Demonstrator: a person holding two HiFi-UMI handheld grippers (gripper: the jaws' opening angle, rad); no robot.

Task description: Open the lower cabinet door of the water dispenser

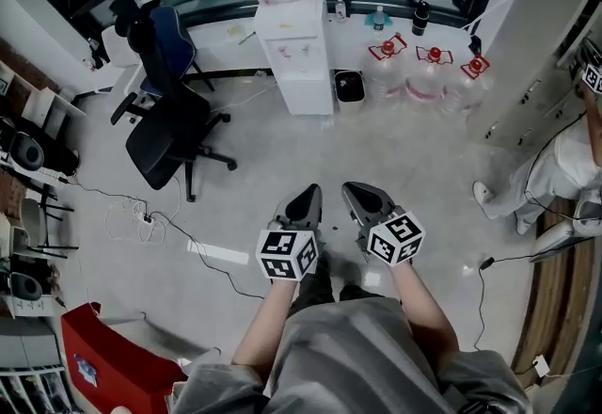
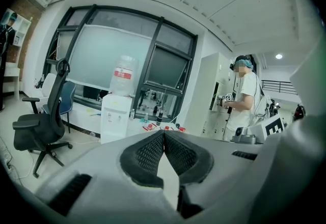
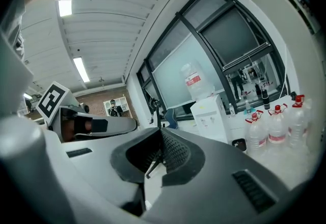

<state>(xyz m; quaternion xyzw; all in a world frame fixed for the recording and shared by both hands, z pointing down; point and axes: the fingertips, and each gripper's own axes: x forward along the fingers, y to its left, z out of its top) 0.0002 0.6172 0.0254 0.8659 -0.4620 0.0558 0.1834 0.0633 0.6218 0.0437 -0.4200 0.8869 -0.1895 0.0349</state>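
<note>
both the left hand-held gripper (image 1: 307, 203) and right hand-held gripper (image 1: 360, 199) are clenched empty; the probably stiff, light lower cabinet door (image 1: 306, 87) is best pulled by its edge.

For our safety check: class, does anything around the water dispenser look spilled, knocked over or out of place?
Nothing looks spilled or toppled: the water dispenser and the three bottles beside it stand upright. Only a loose cable sprawls over the floor near the office chair.
</note>
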